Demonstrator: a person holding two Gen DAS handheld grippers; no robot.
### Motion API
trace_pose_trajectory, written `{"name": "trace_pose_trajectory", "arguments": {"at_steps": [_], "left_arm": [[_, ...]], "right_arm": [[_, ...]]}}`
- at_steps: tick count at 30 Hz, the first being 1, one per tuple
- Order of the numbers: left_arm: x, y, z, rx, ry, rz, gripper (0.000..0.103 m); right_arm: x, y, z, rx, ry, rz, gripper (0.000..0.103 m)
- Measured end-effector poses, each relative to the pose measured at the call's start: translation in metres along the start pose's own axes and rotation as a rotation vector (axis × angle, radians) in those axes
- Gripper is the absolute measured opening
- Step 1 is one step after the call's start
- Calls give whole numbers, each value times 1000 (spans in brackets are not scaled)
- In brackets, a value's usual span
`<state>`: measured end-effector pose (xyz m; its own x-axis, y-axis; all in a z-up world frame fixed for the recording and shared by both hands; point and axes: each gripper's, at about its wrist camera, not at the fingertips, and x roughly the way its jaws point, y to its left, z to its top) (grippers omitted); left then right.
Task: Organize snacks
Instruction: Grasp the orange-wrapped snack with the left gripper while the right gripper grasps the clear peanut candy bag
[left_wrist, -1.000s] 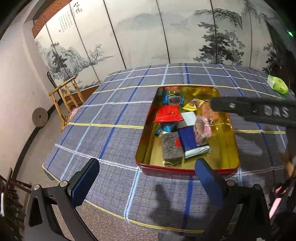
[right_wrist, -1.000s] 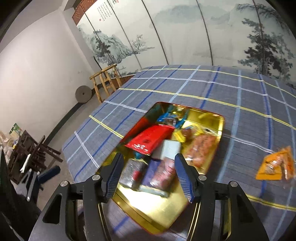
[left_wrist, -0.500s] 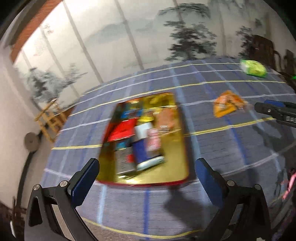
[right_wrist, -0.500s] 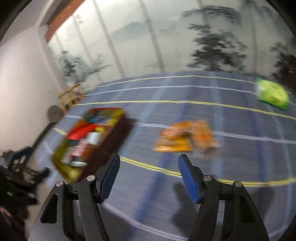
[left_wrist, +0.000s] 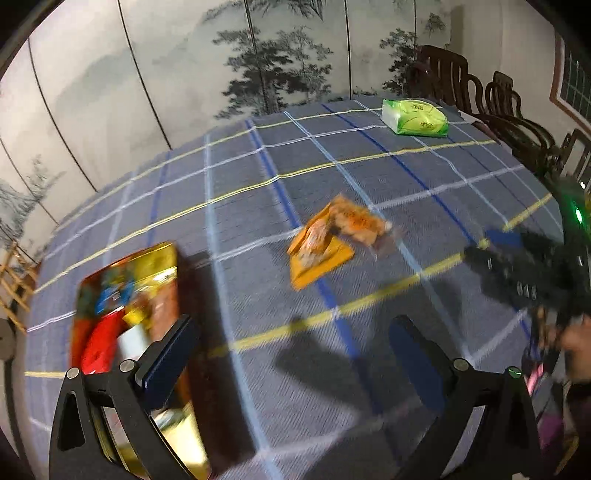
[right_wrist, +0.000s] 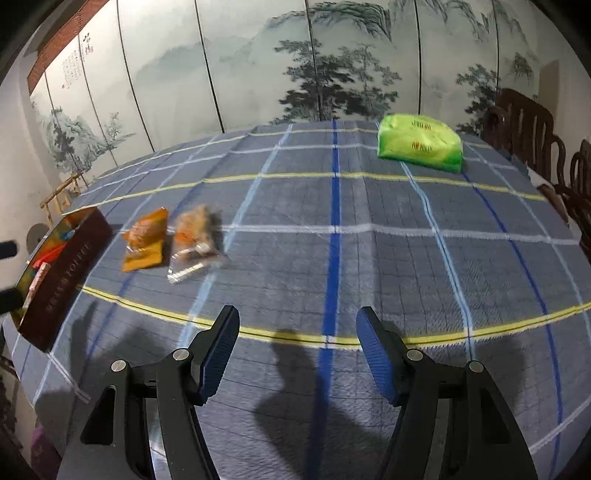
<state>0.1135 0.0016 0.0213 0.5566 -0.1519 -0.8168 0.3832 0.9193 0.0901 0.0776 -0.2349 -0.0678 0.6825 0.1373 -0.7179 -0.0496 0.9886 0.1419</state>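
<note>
Both my claws have swung away from the tin to the right, so that the loose snacks on the desk now come into sight. My right claw (right_wrist: 297, 354) hangs over the bare checked tablecloth (right_wrist: 369, 258), its blue fingers wide apart and holding nothing. My left claw (left_wrist: 291, 358) is also wide open and empty, with its left finger just in front of the snack tin (left_wrist: 122, 288).

I judge the task well advanced but not finished. Many packets already lie in the tin: a red one (left_wrist: 99, 343), some blue ones and a few more that are too blurred to name. Two things are not yet inside. An orange snack packet (right_wrist: 144, 240) and a clear bag of orange-brown snacks (right_wrist: 194, 236) lie on the cloth near the tin, just beside each other. A green pack (right_wrist: 421, 147) lies well apart at the far side of the desk; I cannot tell if it is a snack or tissues.

My left view looks down into the tin and shows its golden inside, and it also catches my right claw from the side at the right edge. My right view shows only the dark outer wall of the tin with its lettering, but it separates the two loose packets more clearly. Dark wooden chairs (left_wrist: 480, 92) stand behind the desk.
</note>
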Motion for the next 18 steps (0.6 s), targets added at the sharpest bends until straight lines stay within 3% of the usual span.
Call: {"name": "trace_pose_trajectory", "arguments": {"at_steps": [6, 12, 14, 16, 18], "left_arm": [[60, -11, 33, 15, 60, -23, 95], [99, -13, 47, 36, 99, -10, 93], [112, -8, 48, 15, 117, -15, 86], [123, -1, 46, -35, 141, -83, 62], [120, 5, 41, -93, 100, -109, 52]], "right_arm": [[-2, -14, -3, 76, -4, 90, 70], [-2, -1, -8, 21, 1, 128, 70], [-3, 2, -10, 4, -1, 135, 70], [-4, 3, -11, -1, -6, 148, 70], [-5, 1, -12, 5, -7, 156, 71]]}}
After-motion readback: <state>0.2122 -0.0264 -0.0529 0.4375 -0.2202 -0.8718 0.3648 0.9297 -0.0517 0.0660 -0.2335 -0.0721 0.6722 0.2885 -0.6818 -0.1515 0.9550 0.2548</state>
